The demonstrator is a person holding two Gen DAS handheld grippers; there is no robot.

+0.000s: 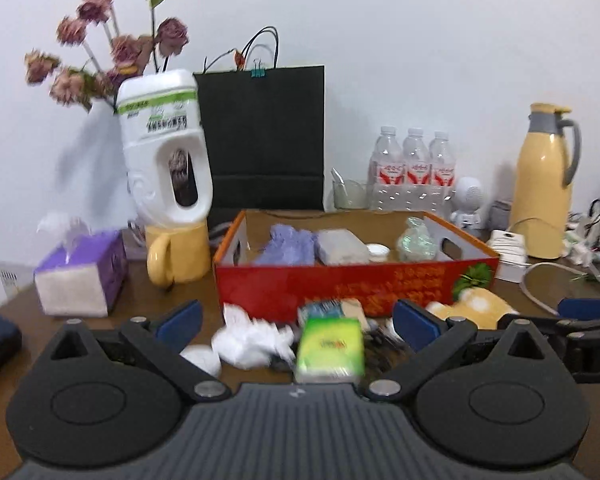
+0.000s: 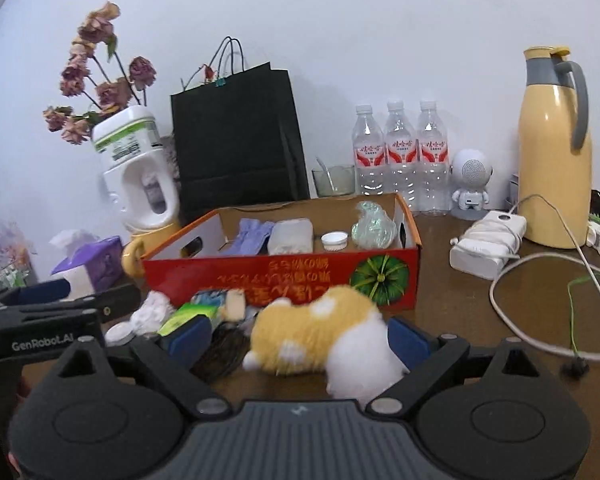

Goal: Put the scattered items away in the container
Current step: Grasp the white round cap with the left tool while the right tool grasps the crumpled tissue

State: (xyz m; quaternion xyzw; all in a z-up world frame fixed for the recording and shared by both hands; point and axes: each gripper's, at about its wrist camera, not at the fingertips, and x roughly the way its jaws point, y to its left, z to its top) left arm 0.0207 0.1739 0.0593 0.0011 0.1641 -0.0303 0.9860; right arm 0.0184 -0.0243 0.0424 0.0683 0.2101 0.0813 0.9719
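Both grippers were spread wide and neither had closed on anything. Between the fingers of the left gripper (image 1: 296, 322) lay a green tissue packet (image 1: 329, 350), with crumpled white paper (image 1: 252, 340) and a small white cap (image 1: 202, 360) just to its left; whether the pads touched any of them could not be told through the blur. Straddled by the right gripper (image 2: 300, 336) was a yellow-and-white plush toy (image 2: 324, 332), its white end close against the right-hand pad, the jaws not yet drawn in on it.

Directly ahead of both grippers stood the red cardboard box (image 2: 284, 276), the container. Already inside it were a purple glove (image 2: 252, 234), a pale wrapped block (image 2: 291, 235), a white bottle cap (image 2: 334, 240) and a crinkled clear bag (image 2: 370, 226), so the tidying looked partly done. Left outside, just before the box's near wall, were the plush, the packet, the paper, the cap, a bluish pack (image 2: 208, 298), a small tan piece (image 2: 236, 302) and a dark tangle (image 2: 224, 350) by the right gripper's left finger. Roughly half the work seemed to remain
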